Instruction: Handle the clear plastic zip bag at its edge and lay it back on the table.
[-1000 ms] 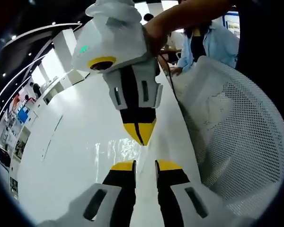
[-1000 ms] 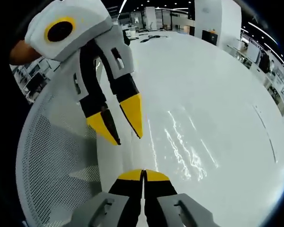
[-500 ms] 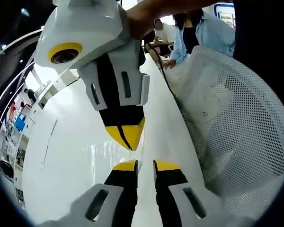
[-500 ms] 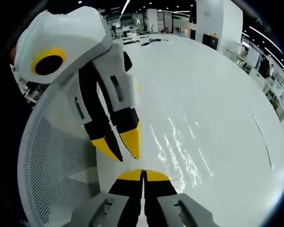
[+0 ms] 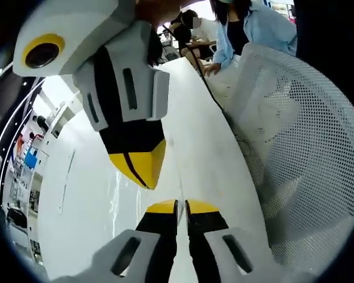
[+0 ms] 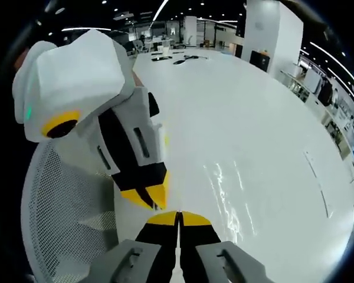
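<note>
Clear plastic zip bag (image 6: 224, 194) lies glinting on the white table (image 6: 248, 112) just ahead of the right gripper (image 6: 178, 216); its jaws meet, apparently empty. Left gripper (image 5: 181, 205) nearly closed. Laying-down seems finished.

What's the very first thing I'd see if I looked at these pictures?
In the left gripper view, the right claw with its yellow tips hangs big at upper left, tips pressed together, just above the left claw. Below both spreads the shiny white table, with faint crinkly glints of the clear plastic zip bag lying on it. A white mesh chair stands on the right of that same view.
</note>
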